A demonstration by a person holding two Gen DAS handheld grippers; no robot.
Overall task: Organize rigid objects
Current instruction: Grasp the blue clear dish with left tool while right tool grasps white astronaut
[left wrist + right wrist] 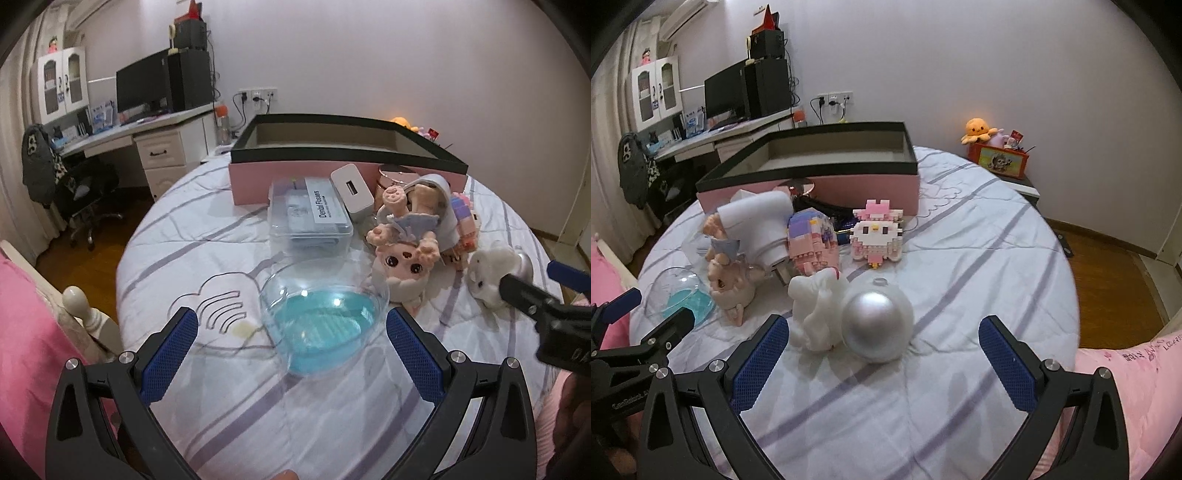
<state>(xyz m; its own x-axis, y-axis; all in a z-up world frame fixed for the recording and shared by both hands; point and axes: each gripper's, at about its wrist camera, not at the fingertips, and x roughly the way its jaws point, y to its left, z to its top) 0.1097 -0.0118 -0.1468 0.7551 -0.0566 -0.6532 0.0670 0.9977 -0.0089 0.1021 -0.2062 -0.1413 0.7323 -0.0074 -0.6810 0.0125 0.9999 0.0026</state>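
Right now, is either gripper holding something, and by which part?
Nothing is held. The left gripper and the right gripper are both open.

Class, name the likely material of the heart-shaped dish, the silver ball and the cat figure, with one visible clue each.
Heart-shaped dish: clear glossy plastic, probably; the bedding shows through. Silver ball: satin metallic finish, soft sheen; metal or coated plastic. Cat figure: small plastic bricks, stepped edges.

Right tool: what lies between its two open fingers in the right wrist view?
In the right wrist view, the right tool frames a silver ball and a white plush figure beside it, lying on the striped bedsheet.
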